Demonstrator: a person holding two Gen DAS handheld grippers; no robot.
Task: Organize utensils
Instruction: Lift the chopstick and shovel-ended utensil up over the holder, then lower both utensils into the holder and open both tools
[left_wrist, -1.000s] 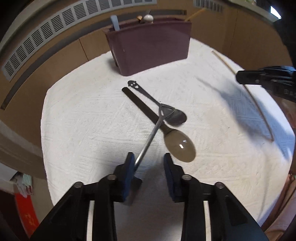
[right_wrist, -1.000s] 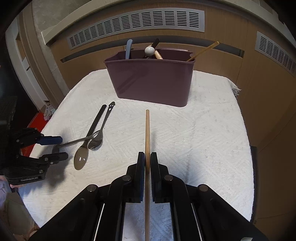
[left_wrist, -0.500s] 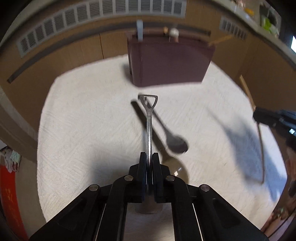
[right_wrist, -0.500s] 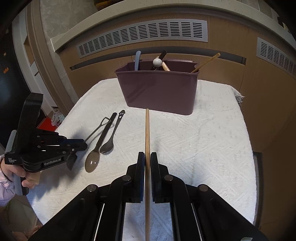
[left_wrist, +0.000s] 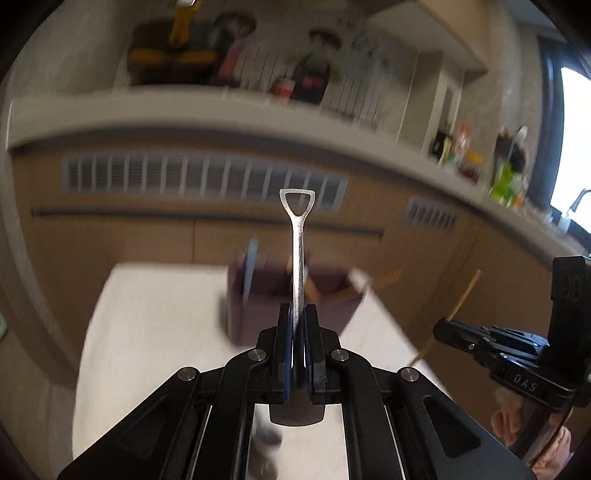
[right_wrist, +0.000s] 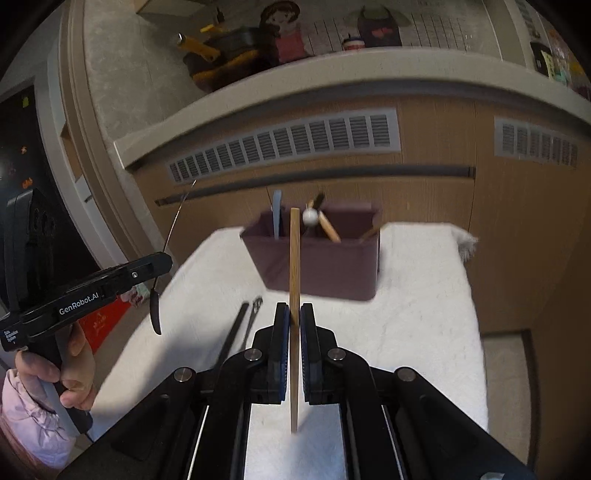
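Observation:
My left gripper is shut on a metal spoon with a shovel-shaped handle, held upright above the white cloth; it also shows in the right wrist view. My right gripper is shut on a wooden chopstick, held upright and lifted. The maroon utensil bin stands at the back of the cloth with several utensils in it; it looks blurred in the left wrist view. Two utensils lie on the cloth left of my right gripper.
The white cloth covers a small table. Wooden cabinet fronts with vents stand right behind the bin. A counter ledge with clutter runs above. A red object sits on the floor at the left.
Both grippers have risen and tilted up with their utensils. The spoon has come well off the cloth. The chopstick now stands higher, in front of the bin.

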